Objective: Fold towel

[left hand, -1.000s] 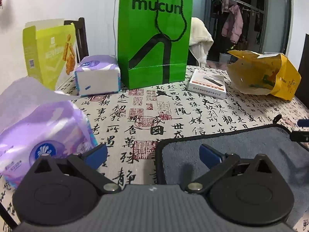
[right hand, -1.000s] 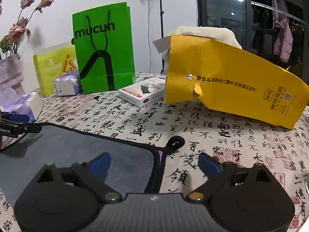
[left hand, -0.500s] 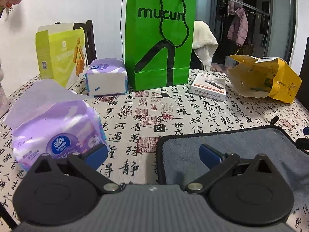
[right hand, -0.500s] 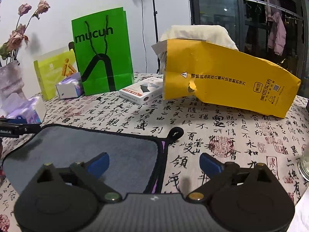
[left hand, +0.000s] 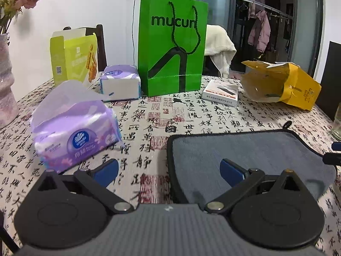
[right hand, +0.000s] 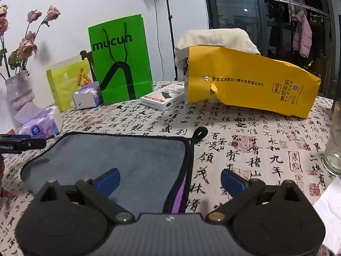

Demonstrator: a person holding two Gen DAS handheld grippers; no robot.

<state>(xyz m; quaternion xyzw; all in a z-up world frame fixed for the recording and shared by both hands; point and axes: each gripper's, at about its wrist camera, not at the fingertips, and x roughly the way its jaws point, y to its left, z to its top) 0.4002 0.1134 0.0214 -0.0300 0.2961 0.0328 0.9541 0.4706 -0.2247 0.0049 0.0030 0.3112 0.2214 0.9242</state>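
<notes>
Both grippers have drawn back and risen since the earlier frames: more of the patterned cloth shows in each view, and the dark grey plush towel with black piping (left hand: 245, 149) now lies further out ahead of the fingers instead of tucked under them.

That towel rests flat on the calligraphy-print tablecloth (left hand: 191, 111), its long axis running left to right across the person's front, with a small black hanging loop (right hand: 200, 131) at the far right corner. A strip of purple underside (right hand: 181, 194) shows along its right edge, so it may already carry one fold, though I cannot be sure.

The left gripper (left hand: 168, 169) has its blue-padded fingers wide apart, empty, straddling the towel's near left corner: one pad over bare cloth, the other over the pile. The right gripper (right hand: 169, 179) is likewise spread and holds nothing, straddling the near right edge. Each hand is nearest its own end, so the coming move seems to turn on pinching the two near corners together and carrying them away toward the far edge.

A purple soft pack of tissues (left hand: 74, 134) sits just beside the towel's left end, and a clear glass tumbler (right hand: 334, 149) stands near its right; either could be knocked during a wide swing
</notes>
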